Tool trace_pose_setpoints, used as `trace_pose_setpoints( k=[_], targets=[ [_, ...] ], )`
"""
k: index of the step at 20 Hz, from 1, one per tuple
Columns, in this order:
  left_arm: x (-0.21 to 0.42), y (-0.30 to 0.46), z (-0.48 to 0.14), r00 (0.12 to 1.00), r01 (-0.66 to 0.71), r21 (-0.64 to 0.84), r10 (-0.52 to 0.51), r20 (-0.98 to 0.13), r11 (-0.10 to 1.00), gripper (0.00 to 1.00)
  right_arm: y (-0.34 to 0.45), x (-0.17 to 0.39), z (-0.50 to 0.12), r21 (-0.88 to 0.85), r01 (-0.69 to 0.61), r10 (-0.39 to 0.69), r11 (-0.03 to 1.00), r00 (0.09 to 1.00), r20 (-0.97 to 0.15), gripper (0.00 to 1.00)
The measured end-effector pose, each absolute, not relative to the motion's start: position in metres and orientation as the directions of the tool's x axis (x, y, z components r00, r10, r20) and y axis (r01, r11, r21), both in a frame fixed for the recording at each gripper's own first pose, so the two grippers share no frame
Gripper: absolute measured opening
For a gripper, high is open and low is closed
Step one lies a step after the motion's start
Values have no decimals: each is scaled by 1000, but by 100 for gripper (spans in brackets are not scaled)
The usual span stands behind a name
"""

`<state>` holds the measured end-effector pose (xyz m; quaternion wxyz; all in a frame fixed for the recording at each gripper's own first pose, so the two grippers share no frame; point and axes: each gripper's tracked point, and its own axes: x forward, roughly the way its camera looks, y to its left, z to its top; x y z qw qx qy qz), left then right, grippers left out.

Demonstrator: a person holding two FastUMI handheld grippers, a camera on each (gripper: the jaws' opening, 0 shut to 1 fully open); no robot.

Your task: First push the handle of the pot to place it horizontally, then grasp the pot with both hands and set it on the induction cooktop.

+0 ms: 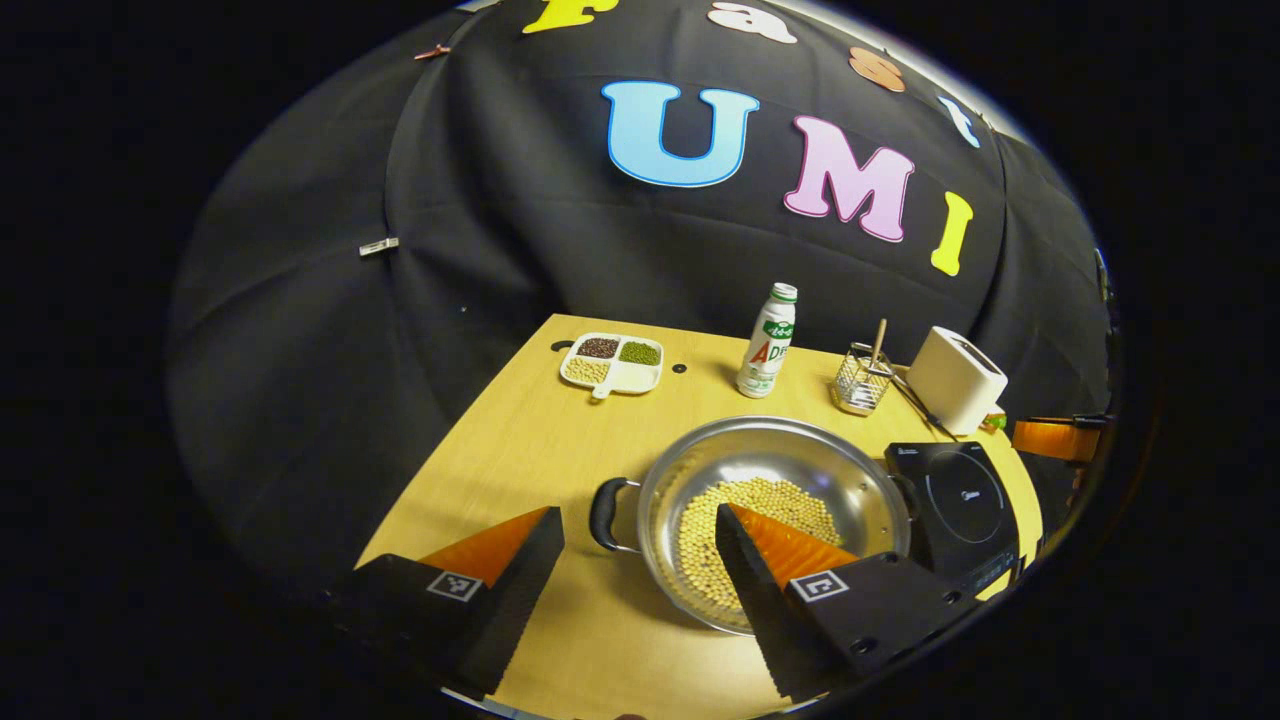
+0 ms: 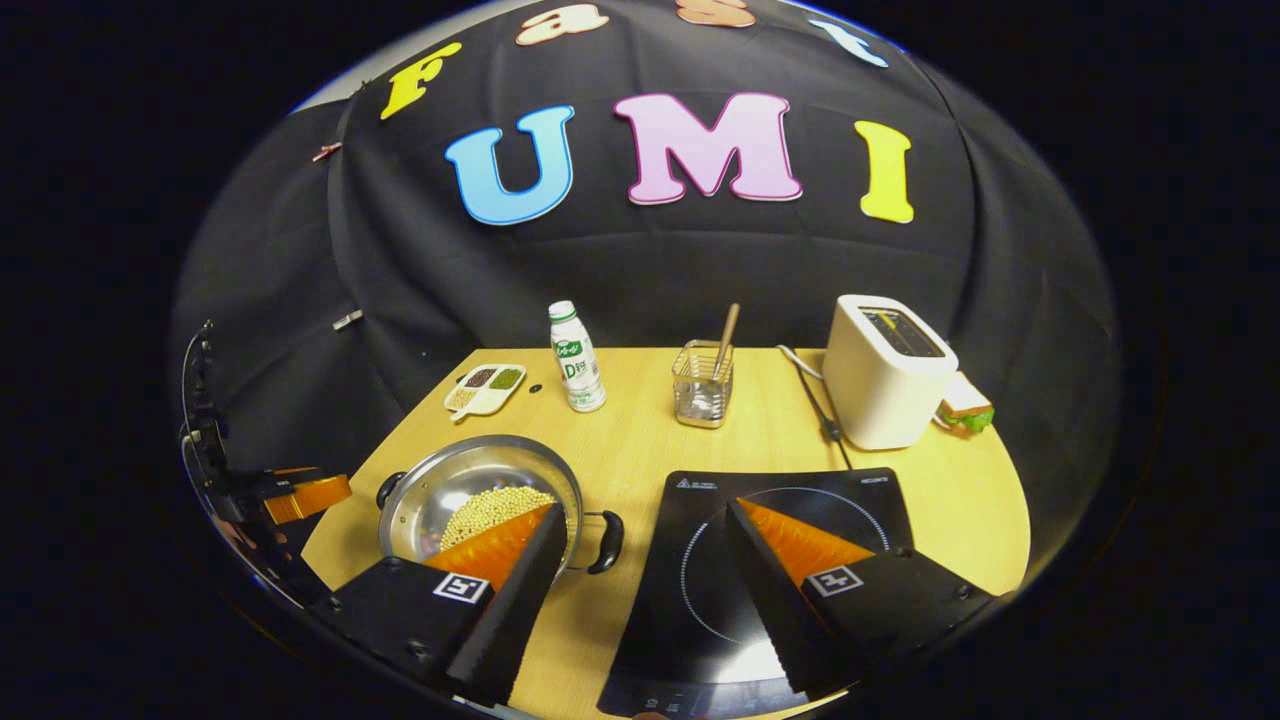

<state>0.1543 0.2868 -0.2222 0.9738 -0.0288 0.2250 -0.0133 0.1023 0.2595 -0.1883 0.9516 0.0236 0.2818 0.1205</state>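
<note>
A steel pot (image 1: 770,450) with soybeans in it stands on the wooden table (image 1: 520,440), its two black loop handles pointing left (image 1: 605,515) and right. The black induction cooktop (image 1: 960,495) lies just right of it. My left gripper (image 1: 637,515) is open and hovers at the near left of the pot, with the left handle between its fingertips in the left gripper view. In the right gripper view the pot (image 2: 450,480) sits left of the cooktop (image 2: 790,490). My right gripper (image 2: 645,510) is open, between the pot's right handle (image 2: 607,540) and the cooktop.
Along the back of the table stand a divided dish of beans (image 1: 612,362), a white bottle (image 2: 576,358), a clear holder with a stick (image 2: 702,385) and a white toaster (image 2: 885,385) with its cable. A sandwich-like item (image 2: 965,408) lies beside the toaster.
</note>
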Motion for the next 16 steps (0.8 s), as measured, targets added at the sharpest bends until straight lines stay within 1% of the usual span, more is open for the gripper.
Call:
trace_pose_setpoints(
  k=[3, 10, 16],
  targets=[
    [171, 295, -230, 897, 26, -52, -46, -439, 998, 95, 281, 118, -214, 152, -213, 262, 965, 781, -567, 99],
    [201, 295, -258, 873, 54, -82, -87, -481, 995, 95, 310, 141, -280, 238, -192, 305, 952, 663, -683, 99],
    [235, 288, -274, 858, 110, -60, -125, -498, 992, 95, 328, 155, -309, 273, -175, 320, 946, 628, -709, 99]
  ],
)
